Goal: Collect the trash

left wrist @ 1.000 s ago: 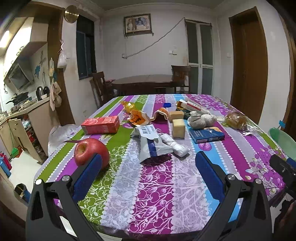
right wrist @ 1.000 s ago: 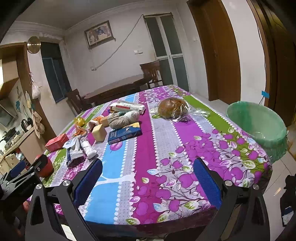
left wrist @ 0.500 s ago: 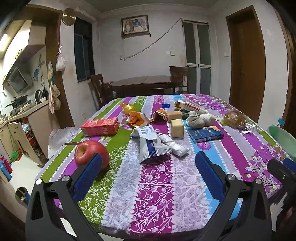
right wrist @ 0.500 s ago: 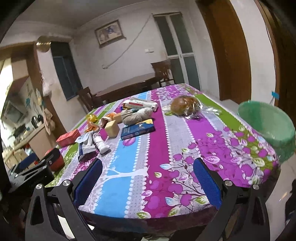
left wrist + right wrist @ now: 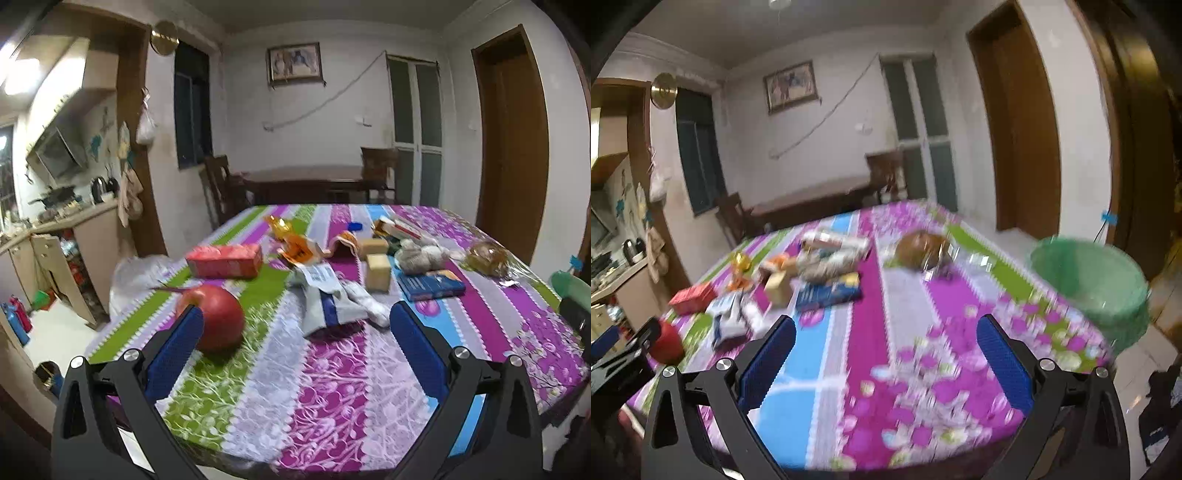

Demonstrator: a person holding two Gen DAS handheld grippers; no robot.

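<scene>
Wrappers (image 5: 328, 299) litter the striped tablecloth (image 5: 332, 369); left gripper (image 5: 295, 325) and right gripper (image 5: 886, 332) hover spread wide and empty, seemingly choosing trash for the green-lined bin (image 5: 1089, 280)

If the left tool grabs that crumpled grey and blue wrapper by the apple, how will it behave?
The grey and blue wrapper looks creased and lies flat, so it is probably floppy and light. Its sheen suggests slick film that may slip from the pads. Pushed, it would likely slide, not roll.
</scene>
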